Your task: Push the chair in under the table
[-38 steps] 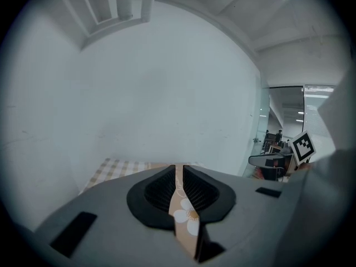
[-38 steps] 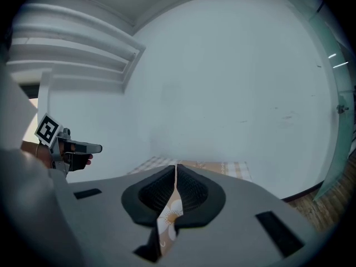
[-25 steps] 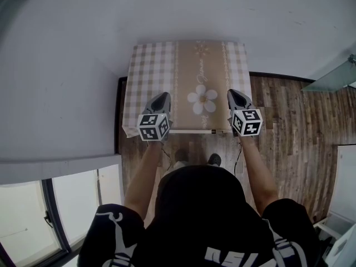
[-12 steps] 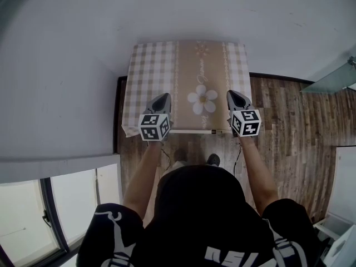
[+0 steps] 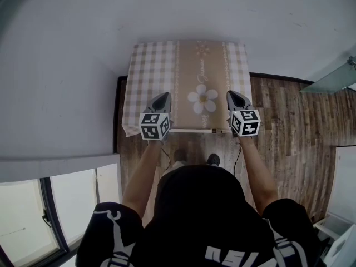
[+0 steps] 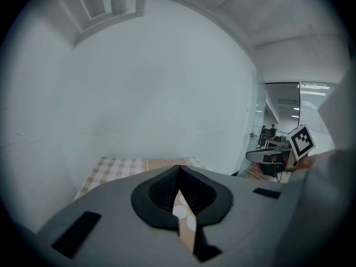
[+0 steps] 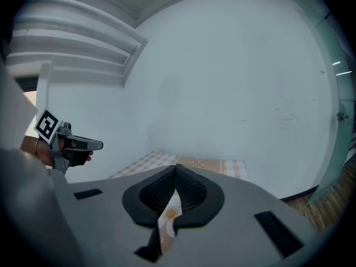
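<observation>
A table under a checked cloth with a white flower stands against the white wall. Along its near edge runs a pale narrow rail, perhaps the chair's back; the rest of the chair is hidden. My left gripper hovers over the table's near left part, shut and empty. My right gripper hovers over the near right part, also shut and empty. In the left gripper view the jaws meet above the cloth. The right gripper view shows the same over the cloth.
Dark wood floor lies right of and below the table. The person's feet stand just behind the rail. A window is at lower left, a glass panel at right.
</observation>
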Motion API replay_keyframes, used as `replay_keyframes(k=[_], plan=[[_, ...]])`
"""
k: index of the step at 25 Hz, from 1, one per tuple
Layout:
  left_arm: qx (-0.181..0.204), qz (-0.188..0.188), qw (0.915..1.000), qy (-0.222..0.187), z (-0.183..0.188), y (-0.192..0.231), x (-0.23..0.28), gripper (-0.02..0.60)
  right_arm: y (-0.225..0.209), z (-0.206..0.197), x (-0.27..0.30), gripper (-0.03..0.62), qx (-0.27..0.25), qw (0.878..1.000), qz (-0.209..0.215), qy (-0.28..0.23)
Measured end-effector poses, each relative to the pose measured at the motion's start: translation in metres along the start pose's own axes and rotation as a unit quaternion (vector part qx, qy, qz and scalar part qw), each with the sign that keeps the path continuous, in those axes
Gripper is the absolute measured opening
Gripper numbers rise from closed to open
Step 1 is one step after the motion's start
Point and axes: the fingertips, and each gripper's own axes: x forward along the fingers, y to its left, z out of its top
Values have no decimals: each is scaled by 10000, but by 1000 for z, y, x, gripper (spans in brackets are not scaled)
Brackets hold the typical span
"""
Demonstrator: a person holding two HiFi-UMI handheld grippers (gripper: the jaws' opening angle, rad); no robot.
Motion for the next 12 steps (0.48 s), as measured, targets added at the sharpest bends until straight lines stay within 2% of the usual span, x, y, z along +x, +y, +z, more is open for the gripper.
replay_keyframes(k=[12], plan=[[25,-1,10000,26,-1,3,-5,26,5,0,-1,14,8,10000,-16,6]])
